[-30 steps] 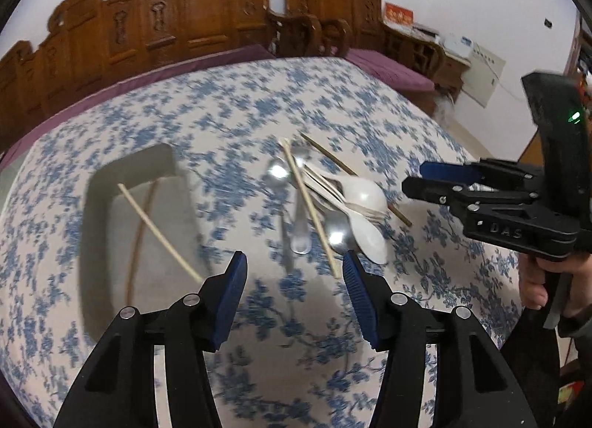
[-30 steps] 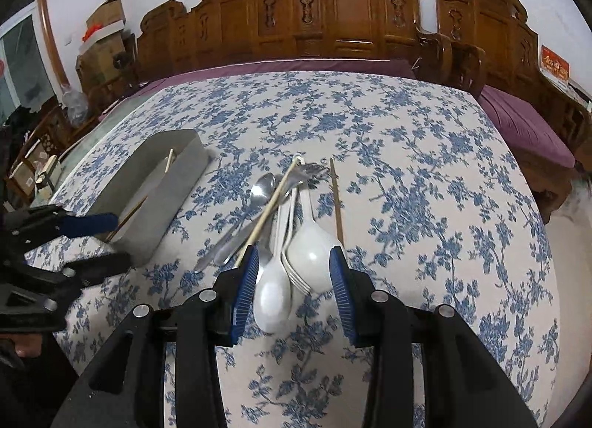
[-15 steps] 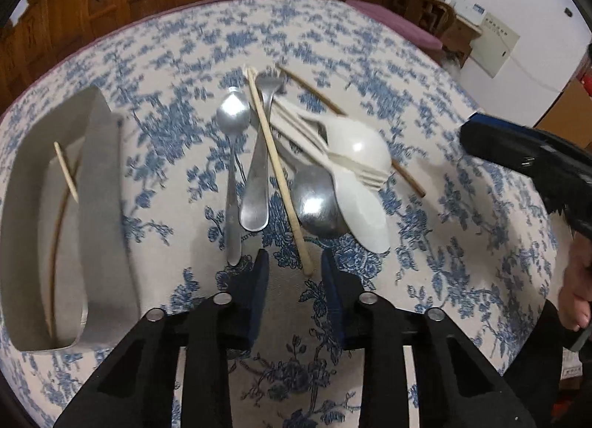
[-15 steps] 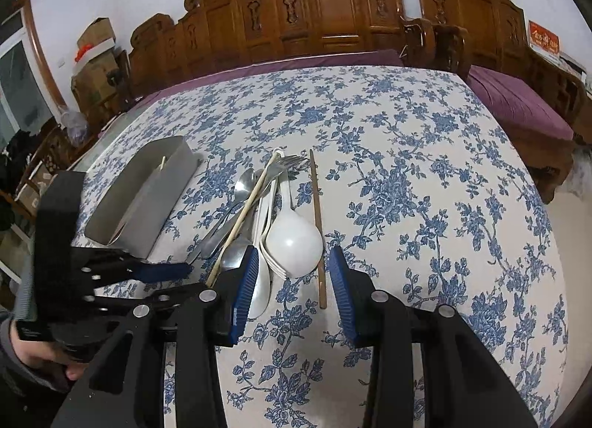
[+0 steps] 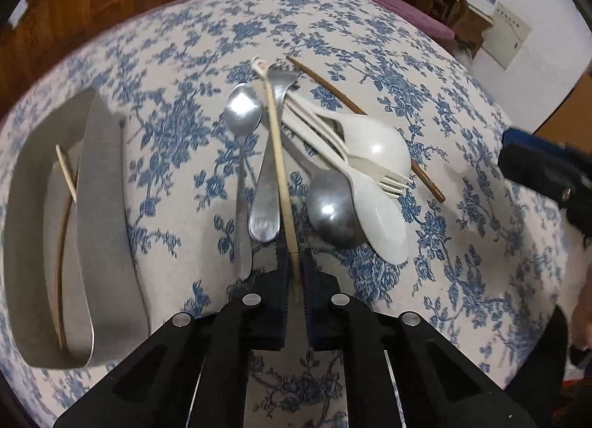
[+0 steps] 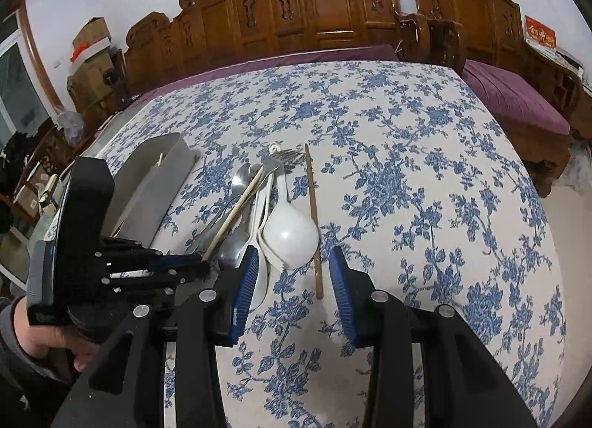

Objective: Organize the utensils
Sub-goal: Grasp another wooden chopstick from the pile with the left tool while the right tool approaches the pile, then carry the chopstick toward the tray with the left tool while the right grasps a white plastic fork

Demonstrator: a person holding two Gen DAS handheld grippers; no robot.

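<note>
My left gripper point(image 5: 296, 280) points steeply down at the table, its jaws closing onto the near end of a pale chopstick point(image 5: 279, 161), and the pads press on it. The chopstick lies across a pile of utensils: a small metal spoon point(image 5: 242, 110), a metal fork point(image 5: 264, 206), a large metal spoon point(image 5: 329, 209) and stacked white plastic spoons and forks point(image 5: 373, 143). A dark chopstick point(image 6: 312, 206) lies right of the pile. My right gripper point(image 6: 292, 258) hovers open over the pile's near end. A grey tray point(image 5: 100, 206) at the left holds two chopsticks point(image 5: 66, 172).
The round table has a blue floral cloth point(image 6: 425, 187). Carved wooden chairs point(image 6: 325, 10) ring its far side. A hand point(image 6: 44, 339) holds the left gripper point(image 6: 201, 265) at the lower left of the right wrist view. The cloth to the right of the pile is bare.
My left gripper has come down and forward to the pale chopstick's near end and closed on it. The right gripper has stayed about where it was, still open.
</note>
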